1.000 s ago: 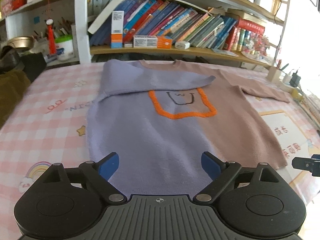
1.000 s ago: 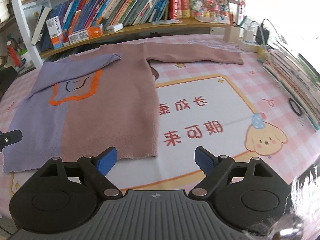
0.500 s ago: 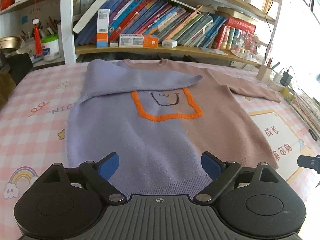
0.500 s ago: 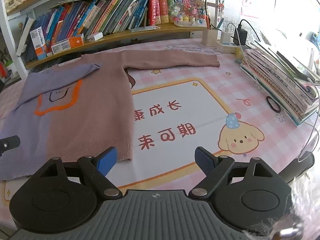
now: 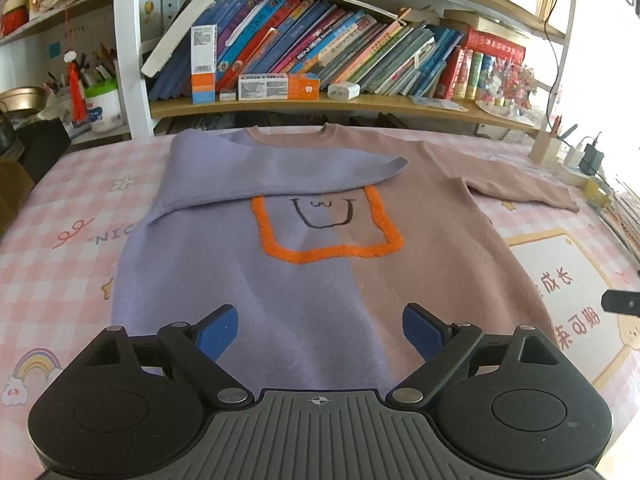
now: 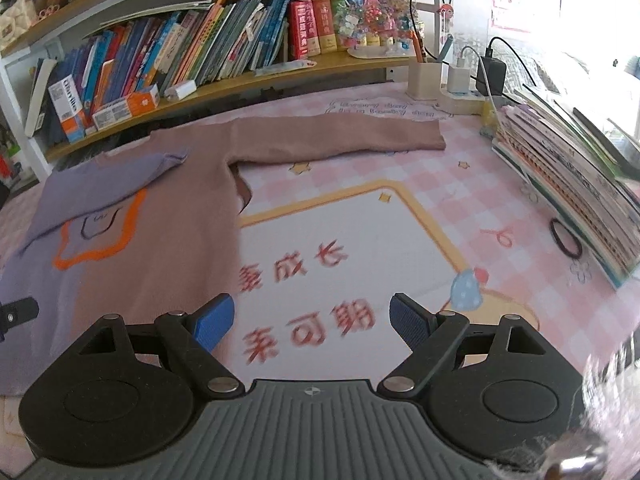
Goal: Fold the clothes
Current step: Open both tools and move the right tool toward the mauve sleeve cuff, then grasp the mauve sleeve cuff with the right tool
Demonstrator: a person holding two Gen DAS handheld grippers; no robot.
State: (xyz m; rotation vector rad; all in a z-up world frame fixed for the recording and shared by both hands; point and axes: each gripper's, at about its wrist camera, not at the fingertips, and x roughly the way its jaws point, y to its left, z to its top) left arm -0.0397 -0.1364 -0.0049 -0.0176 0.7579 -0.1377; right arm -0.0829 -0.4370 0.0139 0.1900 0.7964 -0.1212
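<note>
Sweater (image 5: 320, 280) in two colours, purple on one half and dusty pink on the other, lies flat on a worktop (image 5: 60, 264) covered with a pink checked cloth. Its purple sleeve (image 5: 280, 176) is folded across the chest, the cuff resting just above an orange-outlined pocket shape (image 5: 328, 236) with a small drawn face. The pink sleeve (image 6: 340, 138) stretches out straight toward the far side of the worktop.

The left gripper (image 5: 320, 328) hangs over the lower part of the sweater, jaws wide apart and holding nothing. The right gripper (image 6: 312, 318) hovers beside the sweater's pink edge, above a printed panel with red characters (image 6: 304, 300); its jaws are likewise spread and empty.

Behind the worktop a shelf (image 5: 320, 102) carries a long row of leaning books (image 5: 320, 48). In the right wrist view, a stack of books (image 6: 572, 168) sits at the worktop's right edge, a black hair tie (image 6: 565, 238) lies beside it, and chargers (image 6: 476, 74) are plugged in at the back.
</note>
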